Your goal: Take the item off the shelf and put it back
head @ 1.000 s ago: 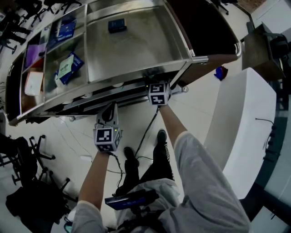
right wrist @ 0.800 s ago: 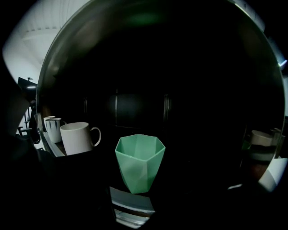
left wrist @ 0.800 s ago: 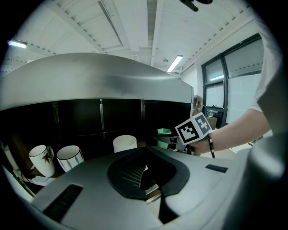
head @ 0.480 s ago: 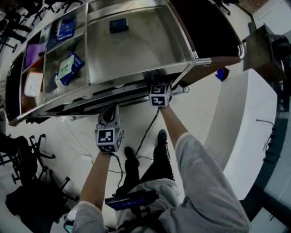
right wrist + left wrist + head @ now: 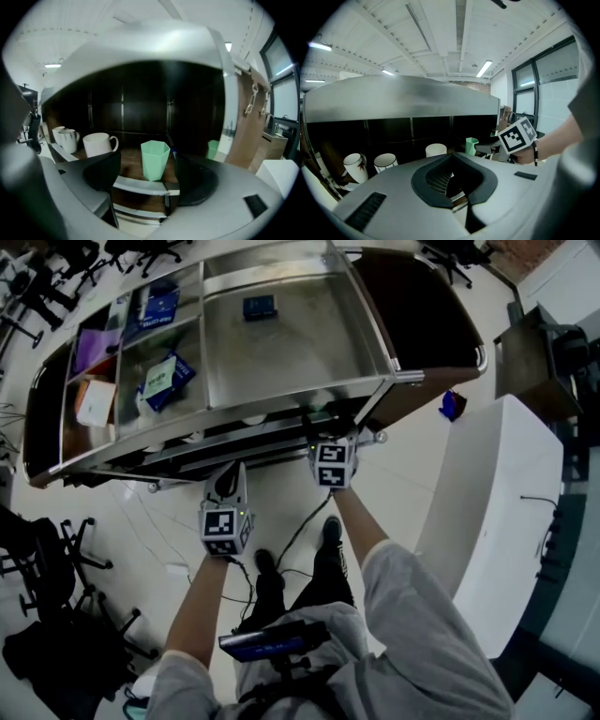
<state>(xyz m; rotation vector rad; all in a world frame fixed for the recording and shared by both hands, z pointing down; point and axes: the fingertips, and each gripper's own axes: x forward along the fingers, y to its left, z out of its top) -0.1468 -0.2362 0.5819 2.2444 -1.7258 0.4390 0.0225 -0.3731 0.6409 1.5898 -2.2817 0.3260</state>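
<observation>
Held out ahead, the left gripper [image 5: 452, 185] and right gripper [image 5: 143, 187] tilt slightly down toward the shelf [image 5: 130, 167]. The right fingers have just been opening wide, with the cup [image 5: 154, 159] upright just beyond their tips, untouched. The left fingers are narrow and empty.

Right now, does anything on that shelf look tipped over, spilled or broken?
Nothing stands out. The green cup stands upright on the wooden shelf, and the white mugs to its left are upright too. No spill or damage shows.
</observation>
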